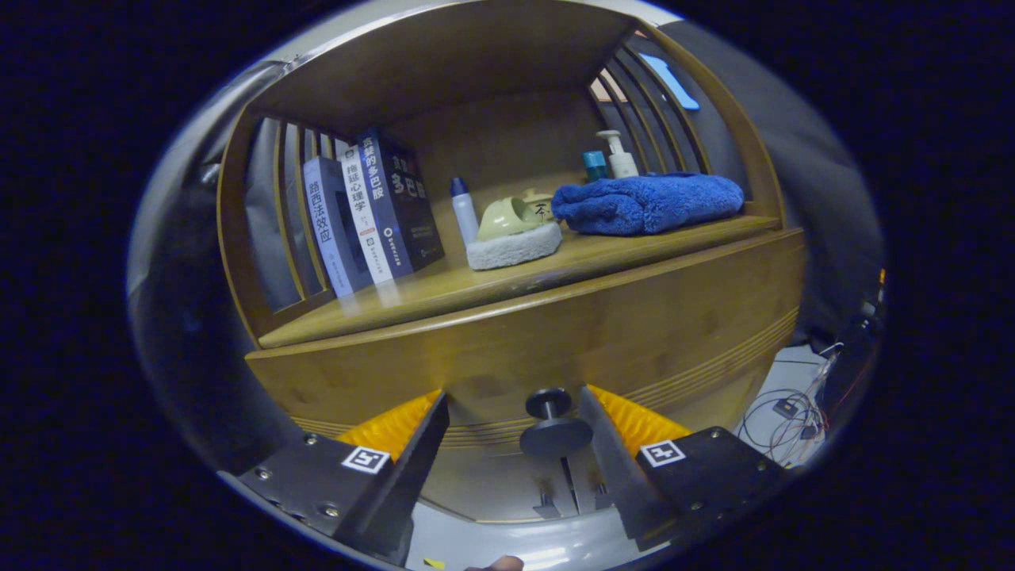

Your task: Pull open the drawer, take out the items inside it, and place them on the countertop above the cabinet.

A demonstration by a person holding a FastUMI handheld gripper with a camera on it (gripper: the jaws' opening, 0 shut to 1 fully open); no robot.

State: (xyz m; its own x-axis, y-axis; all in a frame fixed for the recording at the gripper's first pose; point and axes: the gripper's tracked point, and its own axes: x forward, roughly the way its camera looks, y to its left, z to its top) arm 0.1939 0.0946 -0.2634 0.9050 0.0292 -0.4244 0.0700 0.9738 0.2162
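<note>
Wooden cabinet point(698, 317): on its countertop point(476, 289) we see books point(373, 210) at left, a slipper point(514, 234), then a blue towel point(646, 202) at right. Near us, our gripper point(515, 420) stands wide, its fingers flanking the closed drawer's knob point(553, 420) without touching.

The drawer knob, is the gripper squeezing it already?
No. The gripper is open, and the drawer knob sits between its fingers with a gap on each side, on the closed drawer.
</note>
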